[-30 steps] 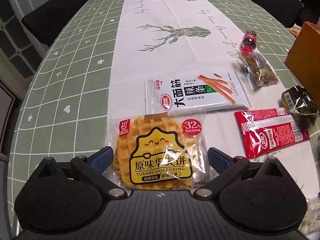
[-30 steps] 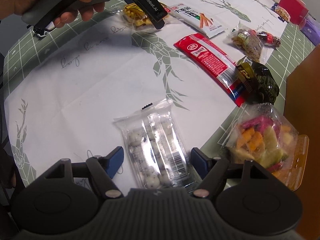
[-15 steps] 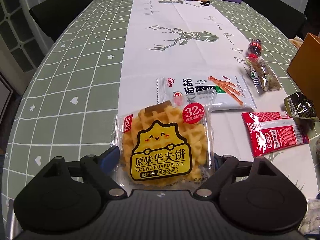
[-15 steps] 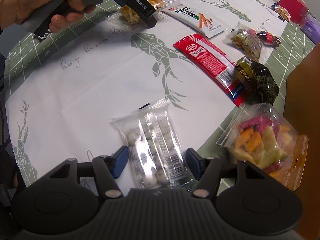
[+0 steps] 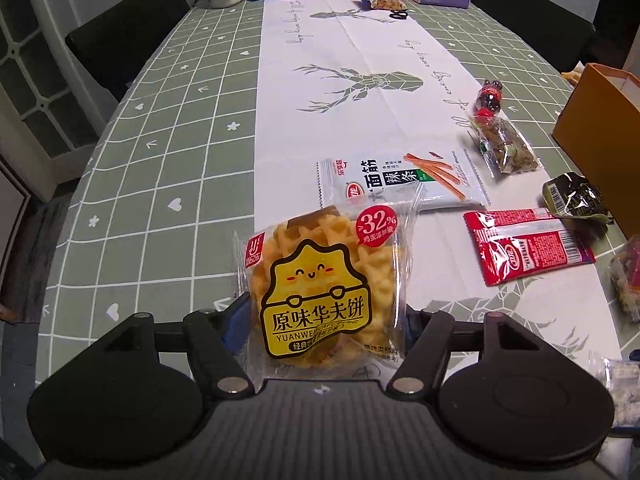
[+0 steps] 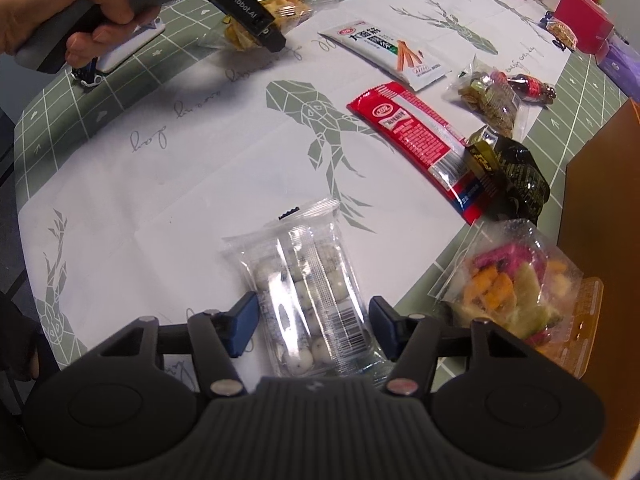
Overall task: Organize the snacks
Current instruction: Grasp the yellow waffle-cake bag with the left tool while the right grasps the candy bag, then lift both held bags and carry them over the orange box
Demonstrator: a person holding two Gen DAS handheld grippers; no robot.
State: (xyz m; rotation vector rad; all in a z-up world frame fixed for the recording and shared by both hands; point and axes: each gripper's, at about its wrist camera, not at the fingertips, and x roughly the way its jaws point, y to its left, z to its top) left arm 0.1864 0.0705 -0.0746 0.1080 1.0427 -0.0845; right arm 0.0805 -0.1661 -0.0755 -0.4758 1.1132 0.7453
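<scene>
Left tongs [image 5: 322, 320] clamped on waffle pack [image 5: 324, 288], lifted off the surface [image 5: 160, 160]; slick film, so risk of slipping. Right tongs [image 6: 312, 320] open astride clear candy pack [image 6: 308, 280], prone to skidding. Farther off, orange box [image 6: 600, 240].

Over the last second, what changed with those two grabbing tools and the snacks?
The left gripper closed on the waffle pack and lifted it off the table. The right gripper narrowed around the clear candy pack, not visibly clamped yet. The red packet and the white spicy-strip packet stayed put.
</scene>
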